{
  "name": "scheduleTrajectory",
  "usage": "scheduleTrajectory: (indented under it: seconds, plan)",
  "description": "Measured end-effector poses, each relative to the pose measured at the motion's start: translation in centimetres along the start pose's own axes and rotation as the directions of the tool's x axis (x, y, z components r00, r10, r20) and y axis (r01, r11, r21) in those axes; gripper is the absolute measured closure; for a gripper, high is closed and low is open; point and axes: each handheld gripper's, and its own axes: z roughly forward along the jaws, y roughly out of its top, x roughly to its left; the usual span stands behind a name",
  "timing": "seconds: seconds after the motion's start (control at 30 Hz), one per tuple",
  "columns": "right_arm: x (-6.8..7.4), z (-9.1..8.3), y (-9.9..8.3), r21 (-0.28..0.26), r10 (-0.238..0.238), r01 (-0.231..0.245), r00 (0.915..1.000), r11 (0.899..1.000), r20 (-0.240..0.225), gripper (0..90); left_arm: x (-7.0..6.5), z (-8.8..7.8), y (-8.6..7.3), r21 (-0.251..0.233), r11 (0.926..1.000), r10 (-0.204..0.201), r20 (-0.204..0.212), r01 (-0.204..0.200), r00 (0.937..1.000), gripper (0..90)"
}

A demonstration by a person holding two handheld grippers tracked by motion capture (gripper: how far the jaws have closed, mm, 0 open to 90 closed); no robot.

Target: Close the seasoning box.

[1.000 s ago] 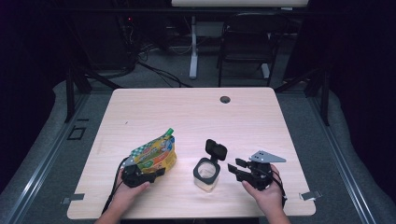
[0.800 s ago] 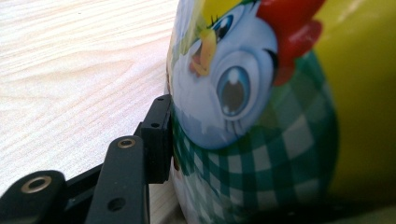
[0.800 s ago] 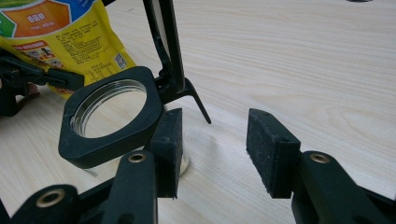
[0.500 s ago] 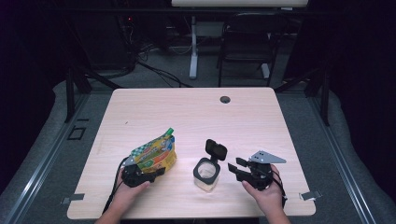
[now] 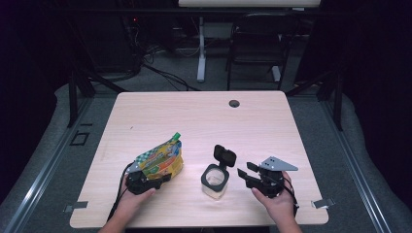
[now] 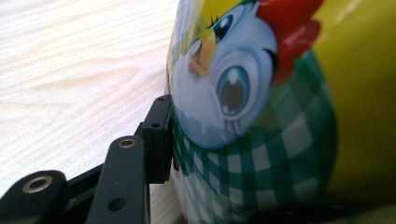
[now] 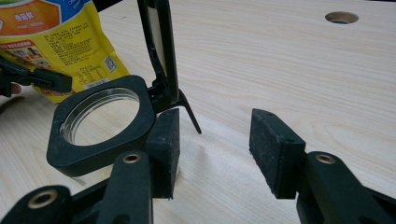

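High view: left gripper (image 5: pixel 154 180) grips the snack pouch (image 5: pixel 160 161); jar (image 5: pixel 214 180) stands just beside right gripper (image 5: pixel 244 175). Left gripper view: one pad presses the pouch, the other hidden. Right gripper view: jaws just opening, wide, nothing between

I'm working in a lab or office room — dark, carpeted. Behind the pale wooden desk (image 5: pixel 194 121) sit loose cables (image 5: pixel 160 73) and a black chair (image 5: pixel 255 43).

Light wooden table (image 5: pixel 194 116), grey carpet floor (image 5: pixel 350 160), dark chair (image 5: pixel 252 43), black surroundings
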Motion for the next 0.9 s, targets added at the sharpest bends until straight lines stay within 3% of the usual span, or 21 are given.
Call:
scheduleTrajectory:
  seconds: [0.13, 0.27, 0.57, 0.9]
  plan:
    - [0.1, 0.0, 0.0, -0.021, -0.026, 0.026, 0.9995, 0.999, 0.019, 52.3, -0.1, -0.4, 0.3, -0.007, 0.9999, 0.009, -0.006, -0.009, 0.9999, 54.2]
    - [0.2, 0.1, 0.0, -0.02, -0.016, 0.017, 0.9997, 1.0, 0.015, 52.3, -0.1, -0.8, 0.5, -0.02, 0.9997, 0.016, -0.016, -0.016, 0.9998, 54.2]
    - [0.3, 0.3, -0.1, 0.006, -0.021, 0.021, 0.9998, 1.0, -0.003, 52.7, -0.9, -2.0, 1.4, -0.046, 0.9951, 0.085, -0.058, -0.088, 0.9947, 54.2]
    - [0.3, 0.2, -0.1, 0.005, -0.022, 0.022, 0.9998, 1.0, -0.002, 53.5, -1.1, -2.6, 1.7, -0.044, 0.9925, 0.11, -0.083, -0.114, 0.9904, 54.2]
